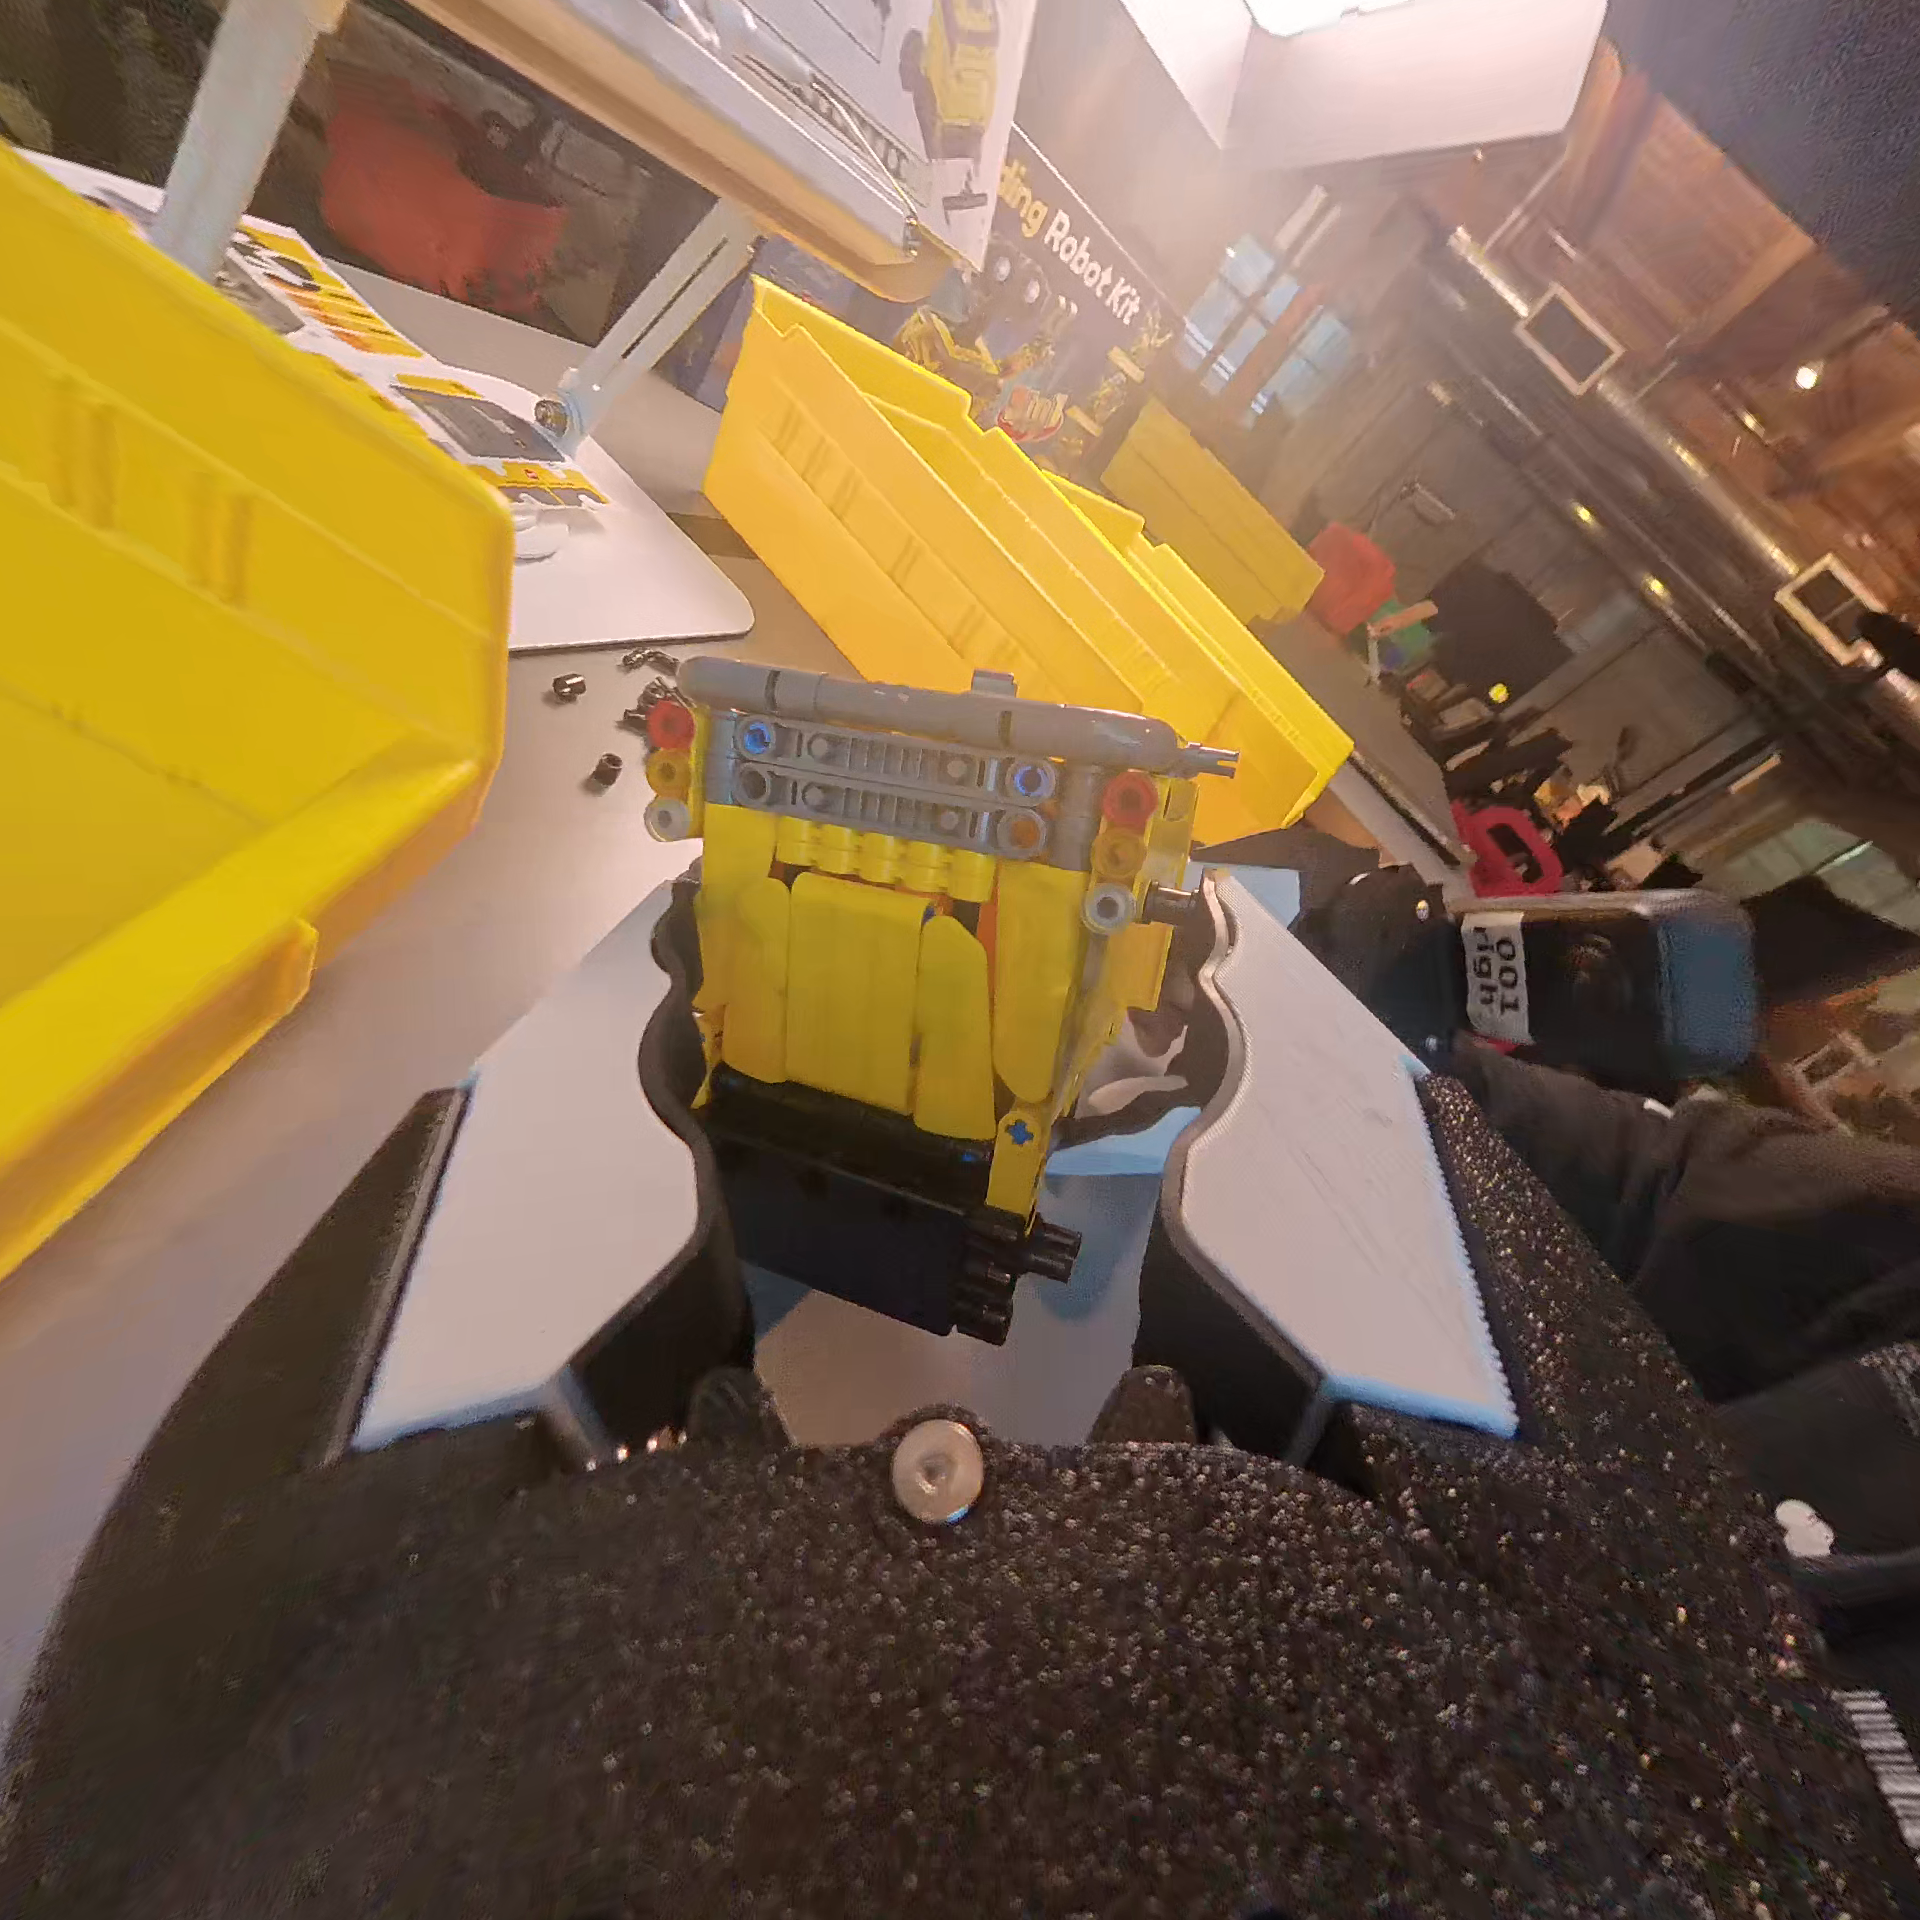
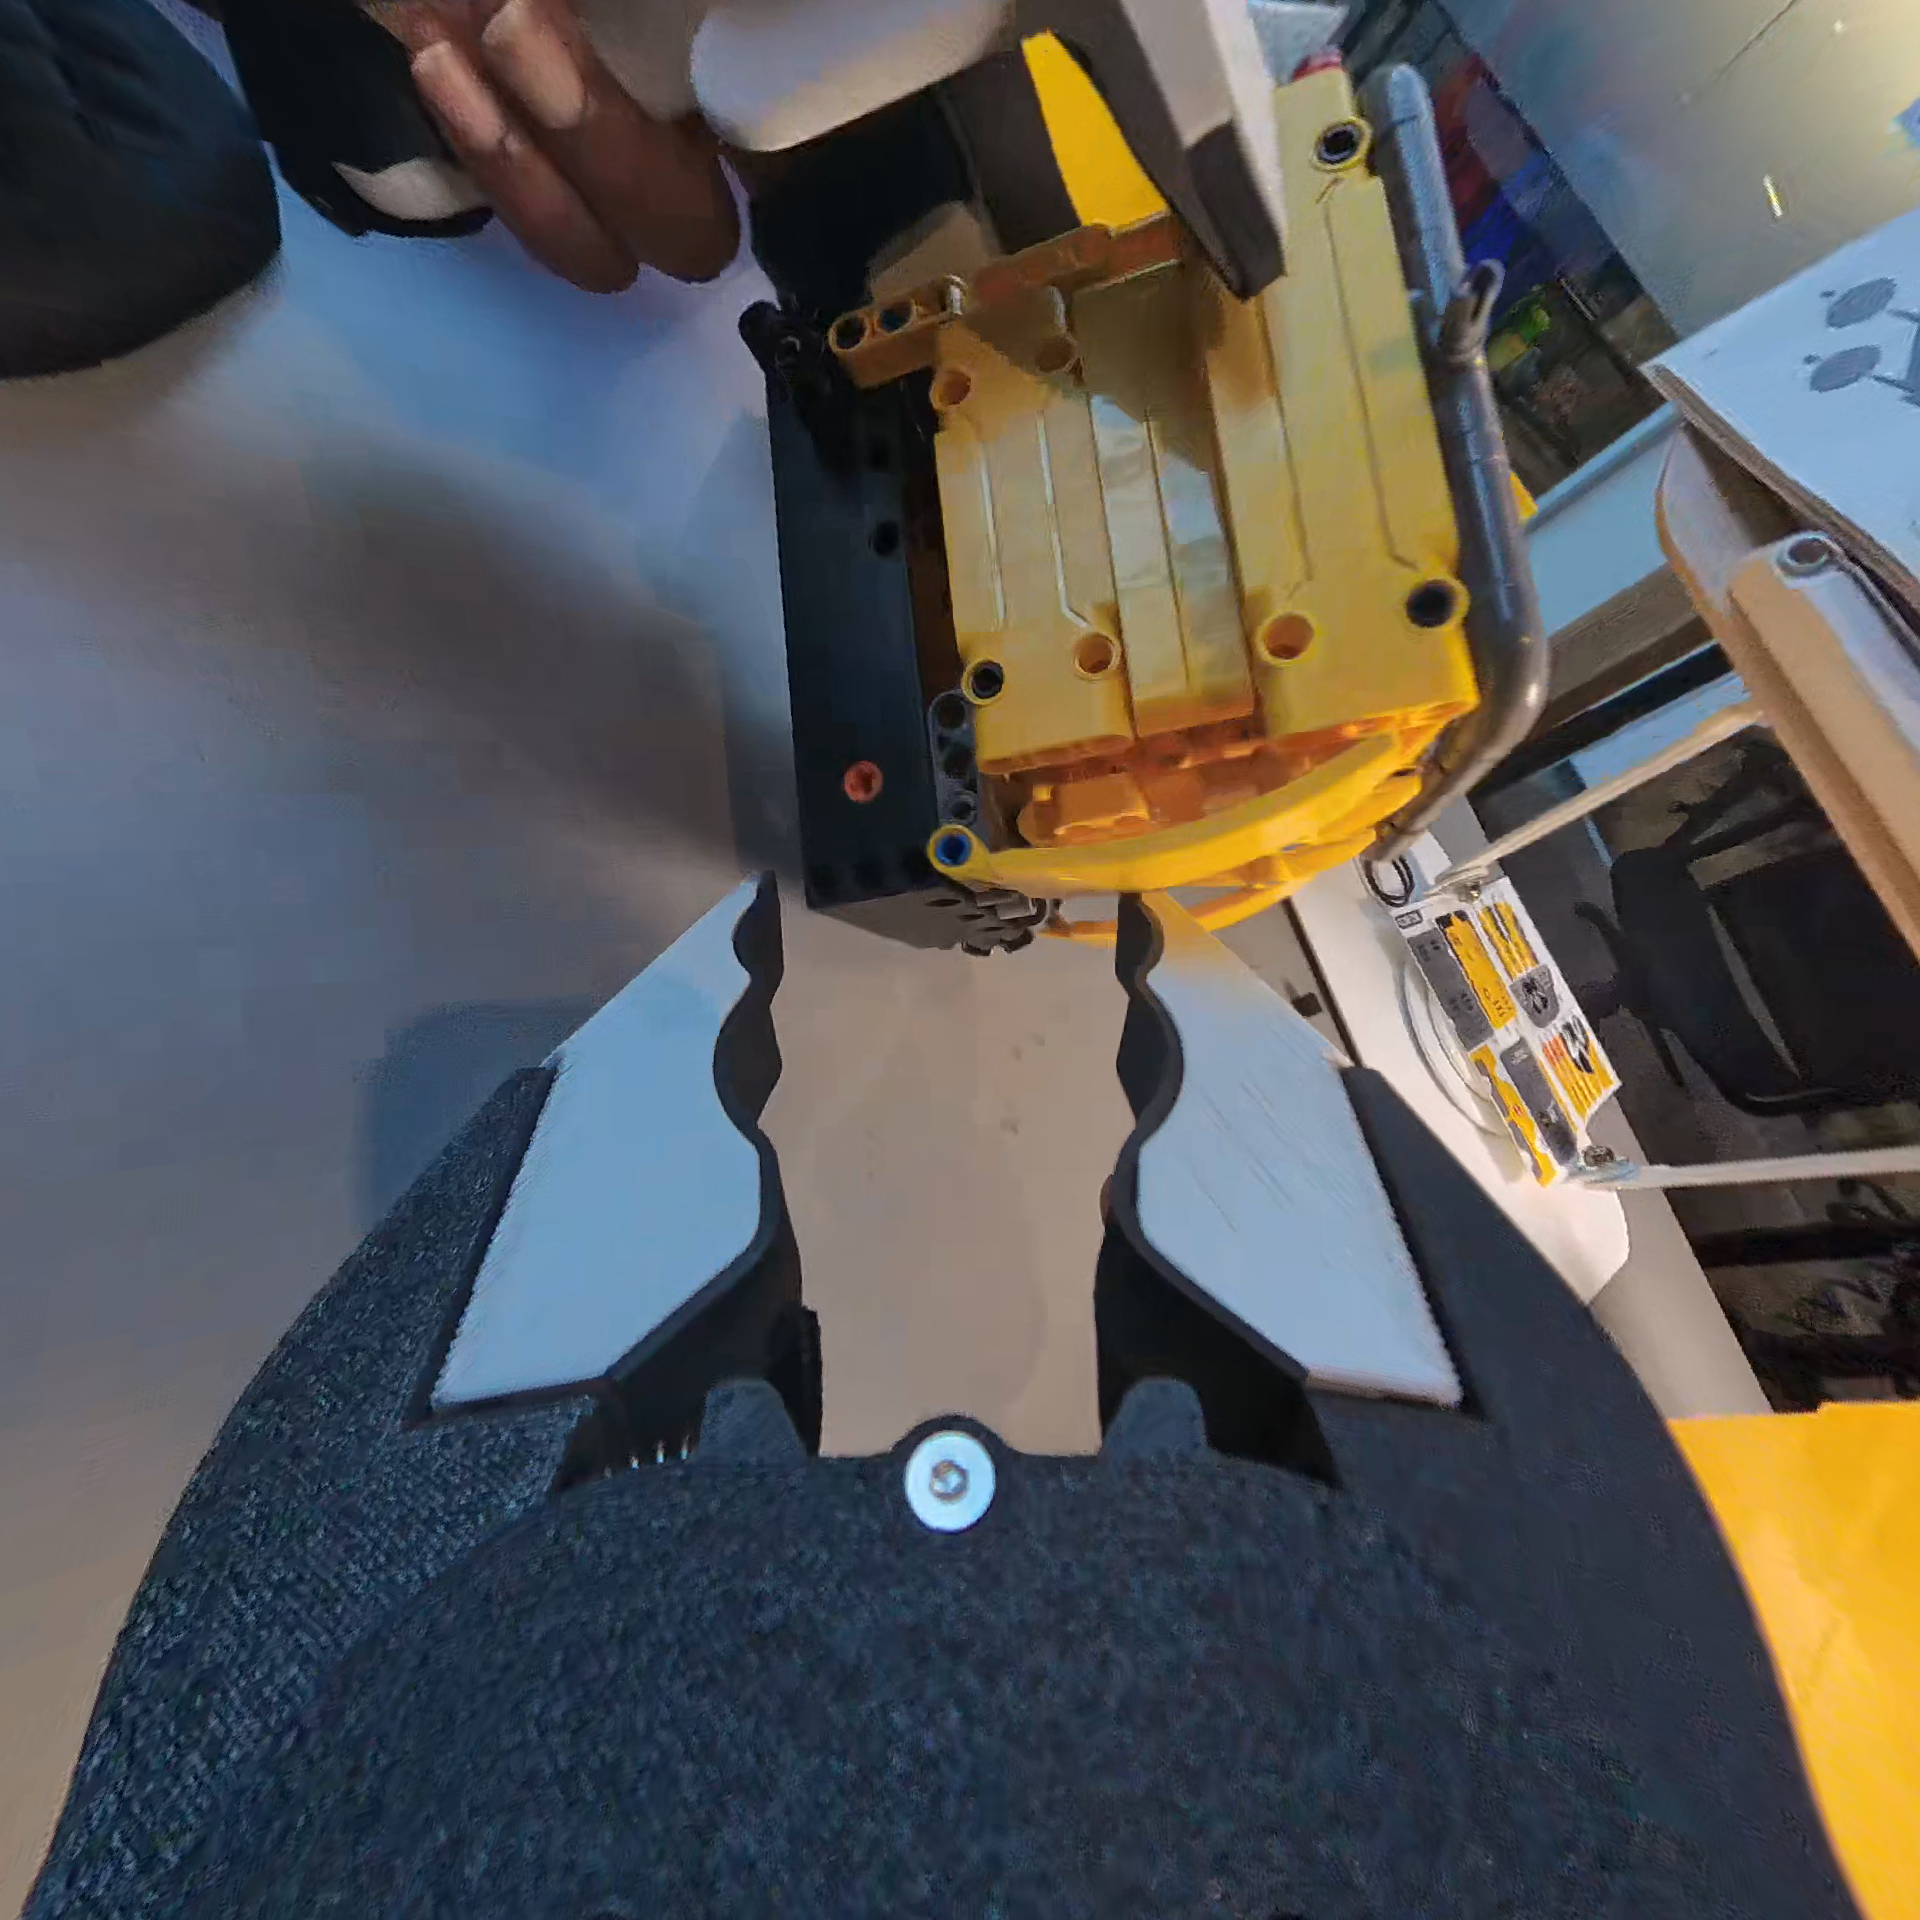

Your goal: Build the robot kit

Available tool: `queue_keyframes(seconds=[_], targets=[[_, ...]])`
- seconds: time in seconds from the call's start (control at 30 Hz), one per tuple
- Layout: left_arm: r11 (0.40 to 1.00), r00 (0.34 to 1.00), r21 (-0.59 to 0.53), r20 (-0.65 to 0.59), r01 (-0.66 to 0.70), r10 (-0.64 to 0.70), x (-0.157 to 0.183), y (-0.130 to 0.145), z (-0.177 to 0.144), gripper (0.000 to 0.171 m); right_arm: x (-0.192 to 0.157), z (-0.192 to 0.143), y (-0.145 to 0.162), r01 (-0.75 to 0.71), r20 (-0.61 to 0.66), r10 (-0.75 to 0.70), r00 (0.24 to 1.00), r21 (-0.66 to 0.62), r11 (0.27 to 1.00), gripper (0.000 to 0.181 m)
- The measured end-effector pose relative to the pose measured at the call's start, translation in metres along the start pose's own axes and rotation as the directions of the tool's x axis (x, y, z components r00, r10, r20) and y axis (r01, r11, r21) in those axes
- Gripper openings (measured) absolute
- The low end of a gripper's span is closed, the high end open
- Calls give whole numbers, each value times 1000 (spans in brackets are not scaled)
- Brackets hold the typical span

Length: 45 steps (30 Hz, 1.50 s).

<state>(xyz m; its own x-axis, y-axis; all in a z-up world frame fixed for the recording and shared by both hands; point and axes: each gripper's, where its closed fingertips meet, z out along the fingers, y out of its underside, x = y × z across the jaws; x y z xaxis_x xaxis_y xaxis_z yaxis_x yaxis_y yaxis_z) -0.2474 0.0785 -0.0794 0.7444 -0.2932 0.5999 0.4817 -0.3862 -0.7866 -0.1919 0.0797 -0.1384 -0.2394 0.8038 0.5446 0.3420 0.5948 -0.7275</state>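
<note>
In the left wrist view, a large yellow parts bin (image 1: 208, 644) fills the far left, resting on the grey table (image 1: 582, 914). Just right of it lies a sticker sheet (image 1: 416, 405) on a white stand base (image 1: 623, 561), and a few small black connector pins (image 1: 613, 717) lie scattered on the table beyond the model. In the middle, the left gripper (image 1: 940, 1039) has its jaws closed around a yellow brick-built vehicle body (image 1: 914, 935), pressing on its sides and holding it clear of the table; grey beams and a grey tube run along the model's far edge, with red, yellow and clear round studs at each corner and a black block at its near end. Behind it to the right stands a row of yellow bins (image 1: 997, 561), with a dark printed kit box (image 1: 1081, 312) farther back. At the right edge the right gripper (image 1: 1247, 847) points at the model's side.

In the right wrist view, a person's hand (image 2: 561, 156) shows at the top left, holding the left gripper's handle. The vehicle body (image 2: 1195, 540) hangs in the upper middle. The right gripper (image 2: 945, 914) is empty, jaws standing partly open, their tips just beside the model's black lower corner. The sticker sheet (image 2: 1507, 1029) lies to the right.
</note>
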Motion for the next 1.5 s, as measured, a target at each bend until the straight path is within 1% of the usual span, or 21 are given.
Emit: queue_keyframes(seconds=[0.1,0.17,0.2,0.23,0.33,0.4,0.43,0.5,0.57,0.6,0.63,0.7,0.77,0.9,0.97,1.03,1.1,1.17,1.27,1.4,1.5], targets=[[997,997,25,4,78,-78,-9,-2,-6,92,5,9,-4,-15,-17,15,1000,0,1000,52],[994,994,11,-11,109,-109,-11,0,-9,92,1,9,-5,-22,31,22,999,12,1000,41],[994,993,-1,-17,113,-113,-12,2,-10,93,1,8,-6,-27,43,26,999,21,999,40],[994,994,-23,-26,110,-110,-11,6,-10,94,1,6,-9,-35,61,33,998,34,999,38],[991,993,-110,-86,72,-82,3,19,-9,114,3,-9,-21,-161,171,146,974,75,984,37],[986,993,-168,-113,18,-37,12,26,-13,117,4,-18,-22,-210,245,189,951,65,976,36],[982,992,-187,-124,-21,-2,16,29,-16,117,5,-21,-24,-245,272,216,938,75,967,36],[978,987,-191,-151,-85,57,26,28,-24,107,4,-28,-27,-343,346,295,891,85,935,35],[972,978,-192,-182,-135,100,35,26,-34,98,4,-34,-30,-463,424,391,817,78,883,34],[970,973,-186,-197,-158,121,39,26,-38,92,2,-35,-29,-493,458,415,786,59,868,35],[967,970,-184,-202,-174,136,40,27,-40,89,-2,-35,-25,-496,477,419,773,40,868,35],[959,971,-202,-173,-200,166,35,32,-38,83,-3,-33,-22,-478,467,399,789,60,876,36],[937,966,-254,-165,-238,201,32,44,-36,81,-2,-32,-20,-477,463,398,792,61,877,36],[893,943,-304,-145,-331,300,29,55,-33,74,-4,-35,-13,-423,452,361,816,40,905,38],[859,924,-342,-126,-382,361,25,63,-30,71,-6,-37,-5,-380,447,335,829,12,925,45],[813,899,-387,-147,-435,412,26,76,-28,67,-6,-37,3,-337,430,313,847,-21,941,51],[758,863,-423,-151,-497,482,24,85,-25,68,-8,-38,7,-309,429,297,853,-44,950,52],[722,836,-437,-155,-536,527,23,89,-23,68,-12,-40,10,-274,438,274,856,-64,959,53],[712,823,-432,-155,-554,546,22,89,-24,63,-12,-46,9,-272,457,270,847,-64,960,55],[719,816,-402,-155,-567,556,24,85,-25,55,-2,-52,11,-293,437,287,853,-53,954,56],[709,807,-404,-152,-578,571,24,85,-25,53,3,-55,12,-317,427,303,852,-41,948,54]])
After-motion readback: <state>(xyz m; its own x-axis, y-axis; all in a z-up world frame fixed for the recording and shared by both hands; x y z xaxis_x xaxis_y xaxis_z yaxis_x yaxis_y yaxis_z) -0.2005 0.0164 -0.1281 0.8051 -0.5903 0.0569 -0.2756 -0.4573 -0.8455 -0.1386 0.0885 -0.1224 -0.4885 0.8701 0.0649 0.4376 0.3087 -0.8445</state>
